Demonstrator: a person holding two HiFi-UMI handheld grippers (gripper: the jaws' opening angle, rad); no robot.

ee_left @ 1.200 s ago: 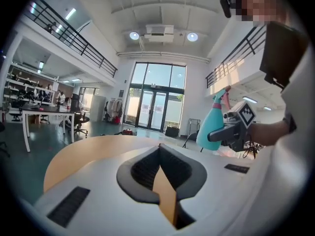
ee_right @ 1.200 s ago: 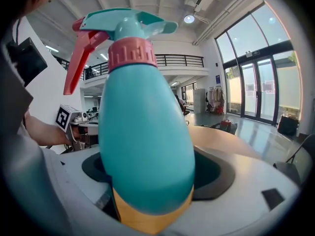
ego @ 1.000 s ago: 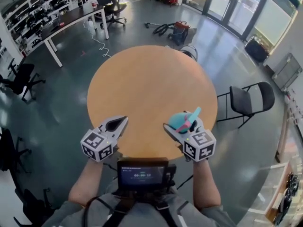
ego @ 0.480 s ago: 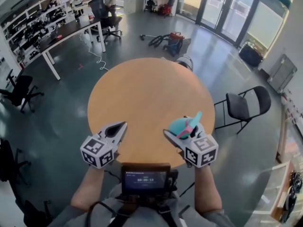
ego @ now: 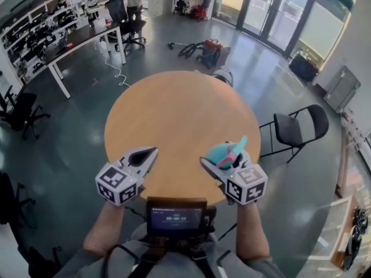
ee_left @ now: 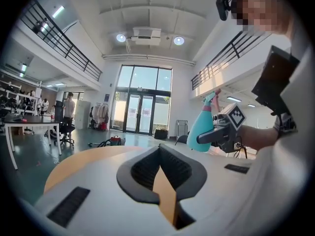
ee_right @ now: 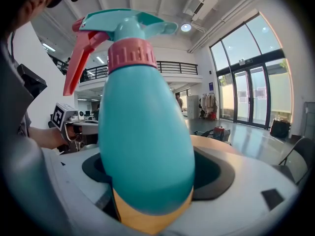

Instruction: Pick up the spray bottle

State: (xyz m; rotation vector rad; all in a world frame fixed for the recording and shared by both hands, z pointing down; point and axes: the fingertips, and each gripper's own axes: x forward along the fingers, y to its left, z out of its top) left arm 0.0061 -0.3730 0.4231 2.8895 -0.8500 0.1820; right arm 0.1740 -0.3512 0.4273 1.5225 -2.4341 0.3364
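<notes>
The spray bottle [ego: 223, 152] is teal with a pink collar and trigger. It stands nearly upright between the jaws of my right gripper [ego: 215, 162], which is shut on its body and holds it above the near edge of the round wooden table [ego: 179, 109]. In the right gripper view the spray bottle [ee_right: 142, 132] fills the middle, squeezed in the right gripper [ee_right: 157, 178]. My left gripper [ego: 149, 153] hovers to the left over the table's near edge, shut and empty. The left gripper [ee_left: 160, 161] looks across at the spray bottle [ee_left: 199, 129].
A black folding chair [ego: 297, 126] stands right of the table. A long desk [ego: 75, 39] with office chairs is at the back left, and a vacuum with hoses [ego: 203, 48] lies on the floor behind. A screen [ego: 177, 216] hangs at the person's chest.
Both grippers have lifted a little over the table's near edge. The bottle stays gripped in the right one, and the left jaws stay shut.
</notes>
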